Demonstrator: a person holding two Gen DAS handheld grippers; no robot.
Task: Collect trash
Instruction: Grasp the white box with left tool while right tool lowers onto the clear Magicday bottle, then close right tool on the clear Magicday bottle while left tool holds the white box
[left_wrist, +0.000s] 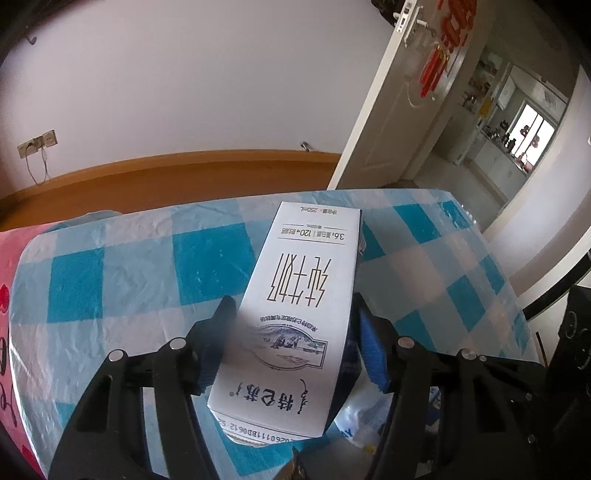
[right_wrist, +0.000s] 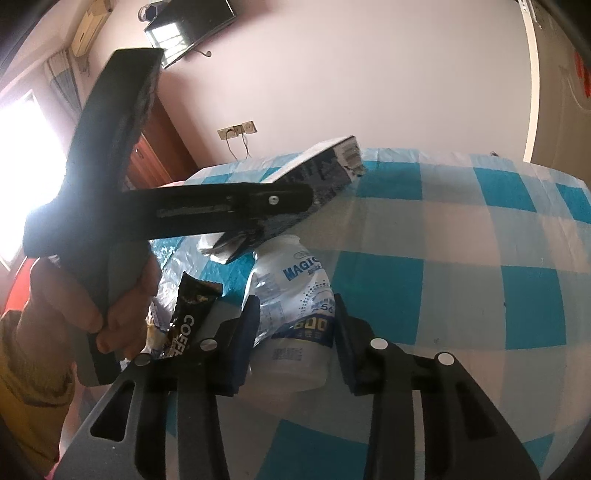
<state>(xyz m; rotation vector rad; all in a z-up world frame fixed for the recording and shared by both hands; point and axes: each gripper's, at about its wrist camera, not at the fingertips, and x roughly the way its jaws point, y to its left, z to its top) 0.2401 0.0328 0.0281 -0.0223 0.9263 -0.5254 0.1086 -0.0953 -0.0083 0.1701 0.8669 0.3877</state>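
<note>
My left gripper (left_wrist: 293, 314) is shut on a white milk carton (left_wrist: 295, 295) with upside-down print and holds it above the table. From the right wrist view the same carton (right_wrist: 325, 166) is tilted in the air, clamped in the left gripper (right_wrist: 273, 206). My right gripper (right_wrist: 293, 314) is around a white plastic bottle with a blue label (right_wrist: 295, 314) that lies on the table; whether the pads touch the bottle is unclear. A black coffee sachet (right_wrist: 188, 317) lies left of the bottle.
The table has a blue and white checked cloth (left_wrist: 110, 277). A white plastic bag (left_wrist: 362, 417) shows under the carton. Crumpled wrappers (right_wrist: 159, 321) lie by the sachet. An open door (left_wrist: 399, 110) stands beyond the table's far edge.
</note>
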